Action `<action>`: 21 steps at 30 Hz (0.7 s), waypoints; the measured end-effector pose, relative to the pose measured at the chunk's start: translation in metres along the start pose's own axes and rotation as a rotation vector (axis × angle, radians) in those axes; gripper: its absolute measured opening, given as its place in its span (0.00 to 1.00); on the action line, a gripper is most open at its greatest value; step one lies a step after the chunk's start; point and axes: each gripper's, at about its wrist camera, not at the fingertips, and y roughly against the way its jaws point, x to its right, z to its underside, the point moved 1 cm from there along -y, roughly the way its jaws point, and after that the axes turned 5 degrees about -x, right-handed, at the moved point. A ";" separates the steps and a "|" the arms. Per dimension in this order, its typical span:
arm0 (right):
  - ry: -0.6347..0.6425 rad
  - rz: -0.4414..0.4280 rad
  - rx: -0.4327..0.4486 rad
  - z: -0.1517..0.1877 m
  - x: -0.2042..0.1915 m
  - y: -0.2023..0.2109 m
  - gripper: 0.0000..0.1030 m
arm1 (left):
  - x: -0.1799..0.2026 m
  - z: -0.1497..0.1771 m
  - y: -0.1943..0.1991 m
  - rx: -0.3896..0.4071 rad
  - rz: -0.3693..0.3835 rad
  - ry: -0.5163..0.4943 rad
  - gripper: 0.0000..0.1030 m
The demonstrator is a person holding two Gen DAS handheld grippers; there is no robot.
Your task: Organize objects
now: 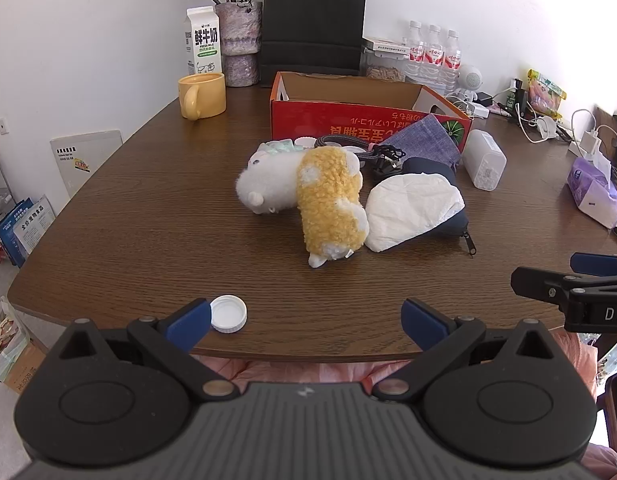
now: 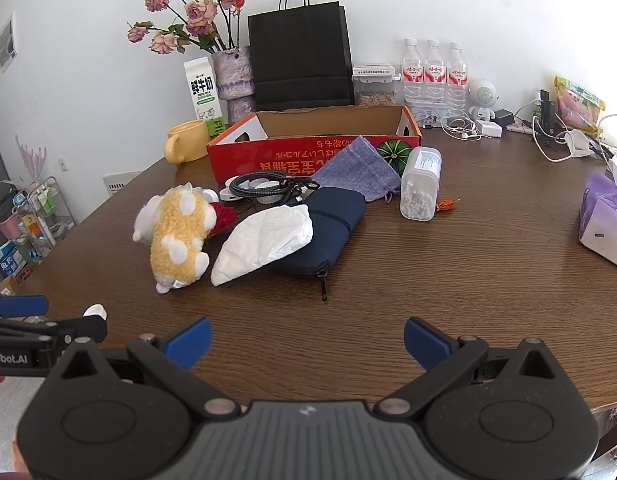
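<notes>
bkgd: milk ctn [image 1: 202,40] | blk bag [image 1: 313,20] | 3 water btls [image 2: 434,70] | vase w/ roses [image 2: 232,76]

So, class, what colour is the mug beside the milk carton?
Yellow; the mug shows best in the left wrist view.

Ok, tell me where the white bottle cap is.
In the left wrist view, the white bottle cap lies near the table's front edge, just beside the left gripper's left fingertip.

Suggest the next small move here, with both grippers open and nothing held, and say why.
Probably ease the left gripper forward toward the yellow plush toy. Both it and the right gripper hang open and empty at the near table edge, the toy is the closest item of the pile, lying clear on top, and the red cardboard box behind it stands open.
</notes>
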 end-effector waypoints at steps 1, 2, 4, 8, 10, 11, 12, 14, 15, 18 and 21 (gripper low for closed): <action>0.000 0.000 0.000 0.000 0.000 0.000 1.00 | 0.000 0.000 0.000 0.000 0.000 0.000 1.00; 0.000 0.000 0.000 0.000 0.000 0.000 1.00 | 0.000 0.000 0.000 0.000 0.000 0.000 1.00; 0.000 0.001 0.001 0.000 0.000 0.000 1.00 | 0.000 0.000 0.000 0.000 0.000 0.000 1.00; 0.000 0.000 0.001 0.000 0.000 0.000 1.00 | 0.000 0.000 0.000 0.000 0.000 0.000 1.00; 0.000 0.000 0.001 0.000 0.000 0.000 1.00 | 0.000 0.000 0.000 0.001 -0.001 0.001 1.00; 0.000 0.001 0.001 0.000 0.000 0.000 1.00 | 0.000 0.000 0.000 0.001 0.000 0.000 1.00; 0.000 0.001 0.001 0.000 0.000 0.000 1.00 | 0.000 0.000 0.000 0.000 0.000 0.000 1.00; 0.001 0.000 0.001 0.000 0.000 0.000 1.00 | -0.001 0.000 0.000 -0.001 0.000 0.003 1.00; 0.000 0.000 0.001 0.000 0.000 0.000 1.00 | -0.002 0.000 0.000 -0.002 0.000 0.005 1.00; 0.000 0.001 0.001 0.000 0.000 0.000 1.00 | -0.003 0.000 -0.001 -0.007 -0.003 0.007 1.00; 0.000 0.001 0.002 0.000 0.000 0.000 1.00 | -0.002 0.000 -0.001 -0.005 -0.007 0.004 1.00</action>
